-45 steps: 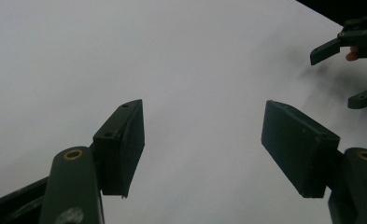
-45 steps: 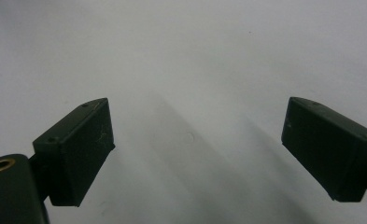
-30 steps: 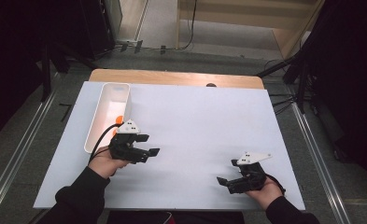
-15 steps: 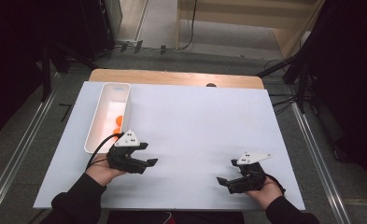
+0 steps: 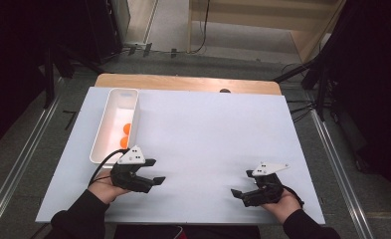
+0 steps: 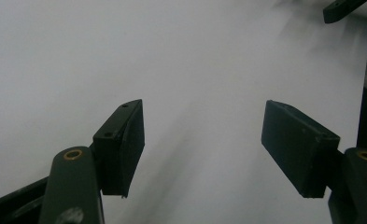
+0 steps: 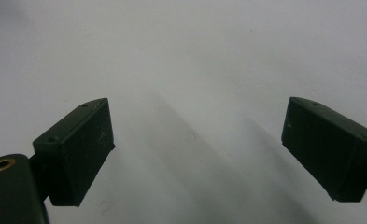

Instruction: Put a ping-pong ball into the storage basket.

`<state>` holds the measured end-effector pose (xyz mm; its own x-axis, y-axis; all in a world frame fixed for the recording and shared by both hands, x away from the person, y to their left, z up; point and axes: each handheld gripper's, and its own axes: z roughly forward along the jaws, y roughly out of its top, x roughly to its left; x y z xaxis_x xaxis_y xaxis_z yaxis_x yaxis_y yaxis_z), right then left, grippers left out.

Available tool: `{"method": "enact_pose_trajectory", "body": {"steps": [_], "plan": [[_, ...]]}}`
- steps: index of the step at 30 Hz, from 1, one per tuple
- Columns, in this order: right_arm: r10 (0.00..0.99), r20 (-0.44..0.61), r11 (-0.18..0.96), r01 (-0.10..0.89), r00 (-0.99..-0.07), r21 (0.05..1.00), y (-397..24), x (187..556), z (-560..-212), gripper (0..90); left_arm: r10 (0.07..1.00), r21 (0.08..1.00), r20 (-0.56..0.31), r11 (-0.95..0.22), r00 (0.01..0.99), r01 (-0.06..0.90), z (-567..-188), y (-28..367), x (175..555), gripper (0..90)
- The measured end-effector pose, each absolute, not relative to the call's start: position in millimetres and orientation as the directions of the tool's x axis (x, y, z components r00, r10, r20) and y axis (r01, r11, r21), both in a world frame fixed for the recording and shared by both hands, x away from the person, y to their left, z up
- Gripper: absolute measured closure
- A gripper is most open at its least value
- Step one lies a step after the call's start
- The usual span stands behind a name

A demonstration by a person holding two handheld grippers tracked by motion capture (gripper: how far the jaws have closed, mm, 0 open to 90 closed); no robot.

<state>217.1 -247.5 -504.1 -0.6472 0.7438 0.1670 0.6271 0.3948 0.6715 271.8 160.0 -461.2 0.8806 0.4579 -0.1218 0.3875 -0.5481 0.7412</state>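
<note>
Balls [image 5: 126, 130] lie in bin [image 5: 99, 142], just beyond left tool [image 5: 153, 172].

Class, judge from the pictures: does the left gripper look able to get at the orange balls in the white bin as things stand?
Probably yes. The left gripper is open and empty, just beside the white bin, whose top is open; nothing lies between it and the orange balls.

Two orange balls [image 5: 125, 135] lay touching in the white bin's [image 5: 99, 144] near half, one at mid-length, the other just nearer the person.
</note>
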Motion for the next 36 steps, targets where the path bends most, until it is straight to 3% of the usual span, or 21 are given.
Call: {"method": "enact_pose_trajectory", "body": {"steps": [36], "plan": [[0.742,0.161,0.404,0.626,-0.651,0.667,-246.6,217.2,-504.9,7.8,0.426,0.697,-0.12,-0.607,0.897,0.381,-479.6,186.1,259.7,30.4]]}}
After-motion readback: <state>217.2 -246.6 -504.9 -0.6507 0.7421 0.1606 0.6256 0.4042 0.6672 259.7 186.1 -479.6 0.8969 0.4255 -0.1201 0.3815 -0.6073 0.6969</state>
